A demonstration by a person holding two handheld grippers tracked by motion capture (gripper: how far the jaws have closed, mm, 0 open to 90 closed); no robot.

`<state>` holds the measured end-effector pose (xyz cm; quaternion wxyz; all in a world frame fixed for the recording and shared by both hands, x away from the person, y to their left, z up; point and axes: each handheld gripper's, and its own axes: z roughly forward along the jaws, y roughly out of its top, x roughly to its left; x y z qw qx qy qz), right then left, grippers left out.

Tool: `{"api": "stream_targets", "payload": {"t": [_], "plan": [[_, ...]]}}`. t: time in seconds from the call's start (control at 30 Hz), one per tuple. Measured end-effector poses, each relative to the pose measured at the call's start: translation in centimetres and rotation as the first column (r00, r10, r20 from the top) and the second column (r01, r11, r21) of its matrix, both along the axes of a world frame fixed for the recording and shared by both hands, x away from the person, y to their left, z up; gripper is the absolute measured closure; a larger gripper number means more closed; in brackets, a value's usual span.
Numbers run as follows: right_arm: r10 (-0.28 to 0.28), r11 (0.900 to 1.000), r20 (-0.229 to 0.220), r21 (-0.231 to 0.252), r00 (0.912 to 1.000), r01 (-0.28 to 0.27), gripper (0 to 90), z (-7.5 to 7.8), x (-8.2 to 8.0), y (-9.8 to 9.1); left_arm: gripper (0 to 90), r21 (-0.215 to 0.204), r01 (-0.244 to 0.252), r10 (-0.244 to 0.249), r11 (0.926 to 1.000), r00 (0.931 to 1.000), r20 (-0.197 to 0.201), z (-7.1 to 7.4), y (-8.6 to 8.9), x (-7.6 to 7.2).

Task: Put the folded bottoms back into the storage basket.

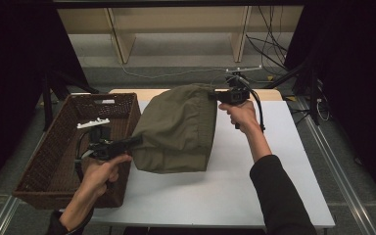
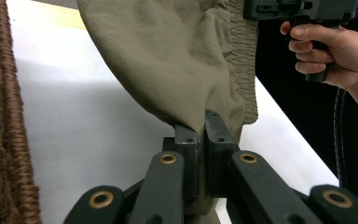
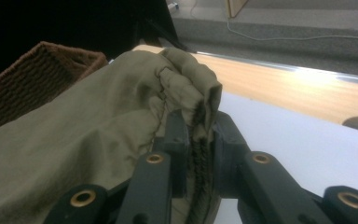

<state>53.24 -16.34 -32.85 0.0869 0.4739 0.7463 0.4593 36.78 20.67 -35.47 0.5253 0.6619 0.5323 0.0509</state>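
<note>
An olive-green garment (image 1: pixel 178 129) with an elastic-gathered hem hangs between the two grippers above the white bench (image 1: pixel 254 181), its lower fold resting on or just over the bench top; which of the two cannot be told. The left gripper (image 1: pixel 129 143) has its fingers clamped on the cloth at the near left corner. The right gripper (image 1: pixel 214 95) has its fingers clamped on the gathered hem at the far right, held higher. The garment's long axis therefore runs on a diagonal from near left to far right, rising toward the right hand (image 1: pixel 242 115).

The high view gives the whole layout: a rectangular wicker basket (image 1: pixel 39 166) of dark brown weave stands at the left end of the bench, just beside the garment, with a small white plastic piece (image 1: pixel 93 123) lying in it. The left hand (image 1: pixel 100 174) is over the basket's near right wall.

The left gripper view shows the pinch closely: the two black fingers (image 2: pixel 186 140) meet on a thin fold of smooth woven cloth (image 2: pixel 168 60), with the ribbed elastic band (image 2: pixel 242 60) running down the right side. The right hand (image 2: pixel 328 53), on the other gripper's grip, appears beyond, at upper right. The basket's coarse braided rim (image 2: pixel 4 140) lines the left edge.

The right gripper view shows the bunched, puckered hem (image 3: pixel 191 88) rising between its fingers (image 3: pixel 175 135), the elastic edge dark in the gap. Behind lie the basket's corner (image 3: pixel 42 70) and the bench's pale wooden far edge (image 3: pixel 284 84).
</note>
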Motion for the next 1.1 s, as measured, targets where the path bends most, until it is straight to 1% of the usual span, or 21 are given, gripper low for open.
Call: {"api": "stream_targets", "payload": {"t": [0.27,0.37,0.6,0.77,0.97,1.1], "plan": [[0.008,0.9999,0.012,-0.007,0.9999,-0.008,79.2,1.0,0.3,1.4,85.7,-0.015,-0.006,0.007,0.9999,0.9999,0.009,0.7,1.2,0.0],[0.009,0.9999,0.016,-0.009,0.9998,-0.009,79.1,1.4,0.4,1.9,85.6,-0.036,-0.012,0.012,0.9993,0.9999,0.002,0.9,1.9,0.0],[0.020,0.9996,0.033,-0.019,0.9993,-0.020,79.1,2.9,0.5,3.3,85.6,-0.043,-0.020,0.020,0.9989,0.9997,0.015,1.5,3.0,-0.1],[0.027,0.9995,0.039,-0.018,0.9989,-0.027,79.1,3.4,0.6,4.2,85.6,-0.053,-0.027,0.028,0.9982,0.9993,0.025,2.1,4.1,-0.1],[0.036,0.9994,0.044,-0.001,0.9984,-0.036,79.1,3.9,0.7,5.4,85.6,-0.072,-0.044,0.047,0.9964,0.9984,0.033,2.8,5.6,-0.2],[0.047,0.9989,0.052,-0.004,0.9976,-0.047,79.1,4.4,0.8,6.4,85.6,-0.082,-0.052,0.055,0.9953,0.9976,0.042,3.2,6.5,-0.3]]}}
